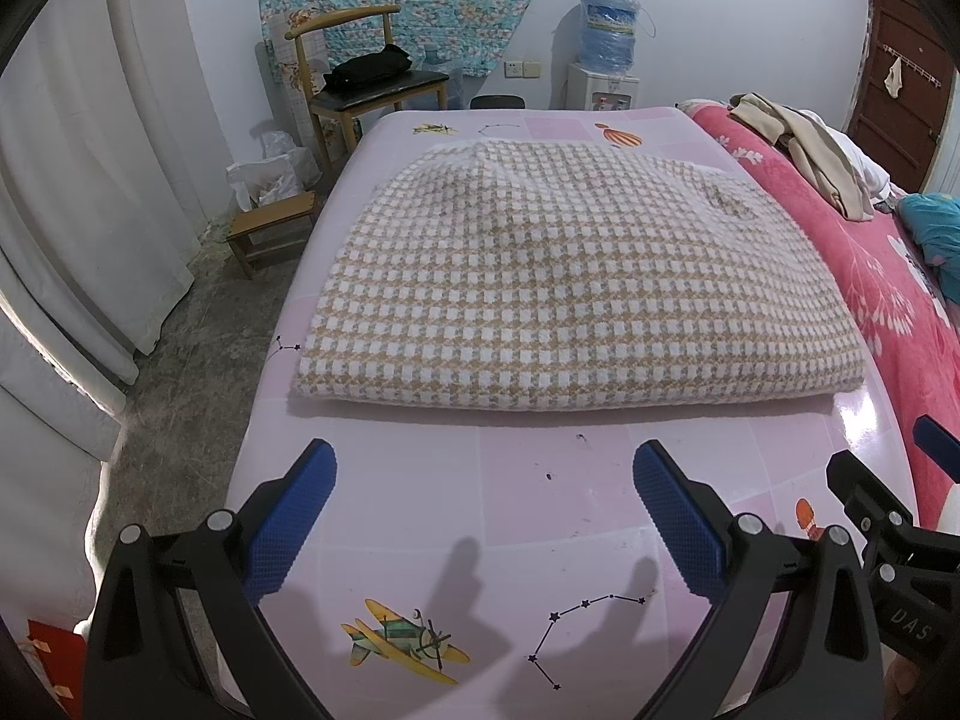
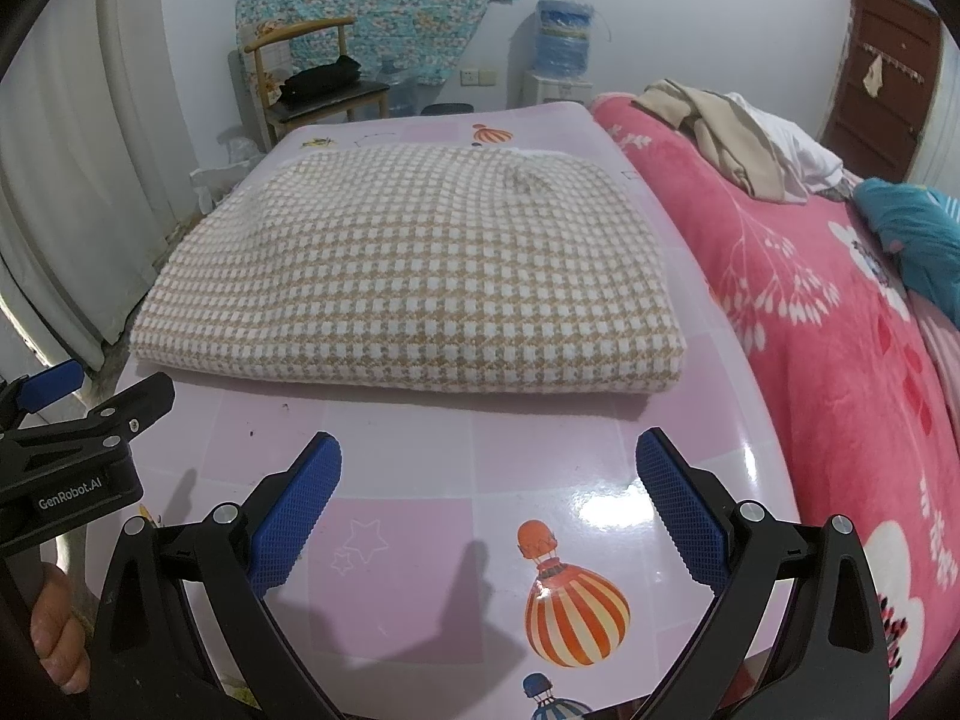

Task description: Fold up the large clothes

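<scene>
A tan-and-white checked garment (image 1: 570, 282) lies folded into a thick rectangle on the pink patterned table (image 1: 540, 498). It also shows in the right wrist view (image 2: 408, 276) on the same table (image 2: 480, 462). My left gripper (image 1: 483, 480) is open and empty, hovering over the bare table just short of the garment's near edge. My right gripper (image 2: 489, 468) is open and empty, also short of the near edge, toward the garment's right corner. The right gripper shows at the right edge of the left wrist view (image 1: 888, 504); the left gripper shows at the left edge of the right wrist view (image 2: 78, 420).
A pink floral blanket (image 2: 810, 300) covers the bed right of the table, with beige clothes (image 2: 720, 132) and a teal item (image 2: 918, 234) on it. A wooden chair (image 1: 372, 84), low stool (image 1: 270, 234) and water dispenser (image 1: 606, 54) stand beyond. White curtains (image 1: 72, 180) hang left.
</scene>
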The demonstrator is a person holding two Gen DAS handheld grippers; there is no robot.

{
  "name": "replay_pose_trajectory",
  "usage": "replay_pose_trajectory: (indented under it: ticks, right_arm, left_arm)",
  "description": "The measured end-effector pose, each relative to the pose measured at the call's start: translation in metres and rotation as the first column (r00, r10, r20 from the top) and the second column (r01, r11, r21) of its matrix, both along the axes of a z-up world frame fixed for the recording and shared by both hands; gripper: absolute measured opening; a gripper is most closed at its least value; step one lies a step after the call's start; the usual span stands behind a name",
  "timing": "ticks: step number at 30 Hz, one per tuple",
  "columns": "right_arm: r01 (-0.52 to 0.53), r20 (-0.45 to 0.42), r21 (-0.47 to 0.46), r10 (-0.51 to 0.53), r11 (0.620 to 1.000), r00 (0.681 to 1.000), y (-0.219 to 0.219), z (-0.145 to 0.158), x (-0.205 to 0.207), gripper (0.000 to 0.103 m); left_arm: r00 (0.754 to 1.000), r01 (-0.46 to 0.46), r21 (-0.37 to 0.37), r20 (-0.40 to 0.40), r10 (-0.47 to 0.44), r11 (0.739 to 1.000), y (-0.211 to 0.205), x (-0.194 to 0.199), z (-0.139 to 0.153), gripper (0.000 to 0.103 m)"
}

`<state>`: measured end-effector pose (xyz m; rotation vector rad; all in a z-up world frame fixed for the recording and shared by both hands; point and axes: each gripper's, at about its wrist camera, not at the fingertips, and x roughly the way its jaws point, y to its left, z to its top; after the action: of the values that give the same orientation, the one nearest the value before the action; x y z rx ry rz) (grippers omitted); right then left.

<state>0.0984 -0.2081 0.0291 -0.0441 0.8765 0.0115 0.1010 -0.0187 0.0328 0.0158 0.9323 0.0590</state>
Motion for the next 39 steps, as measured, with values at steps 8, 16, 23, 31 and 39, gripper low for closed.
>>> replay_pose_trajectory:
  ticks: [8, 16, 23, 31, 39]
  right_arm:
    - [0.002, -0.002, 0.0, -0.002, 1.0, 1.0, -0.0005, -0.0004, -0.001, 0.095]
    - [0.002, -0.002, 0.001, -0.002, 1.0, 1.0, -0.0024, -0.0007, -0.0017, 0.095]
    - [0.0, -0.002, 0.0, 0.0, 1.0, 1.0, -0.0033, -0.0005, -0.002, 0.095]
    - [0.002, -0.004, 0.001, -0.002, 1.0, 1.0, -0.0021, -0.0006, -0.0021, 0.095]
    - [0.002, -0.002, 0.0, -0.002, 1.0, 1.0, -0.0018, -0.0007, -0.0025, 0.095]
  left_arm:
    - [1.0, 0.001, -0.001, -0.001, -0.001, 1.0, -0.0005, -0.0001, -0.0001, 0.098]
    - [1.0, -0.001, -0.002, 0.0, 0.001, 1.0, -0.0003, -0.0004, 0.0, 0.098]
    - [1.0, 0.0, -0.003, 0.001, 0.0, 1.0, -0.0021, -0.0013, 0.0, 0.098]
    - [1.0, 0.001, -0.003, 0.0, -0.001, 1.0, -0.001, -0.0009, 0.0001, 0.098]
    - [1.0, 0.0, -0.003, 0.002, 0.0, 1.0, -0.0012, -0.0009, 0.0006, 0.098]
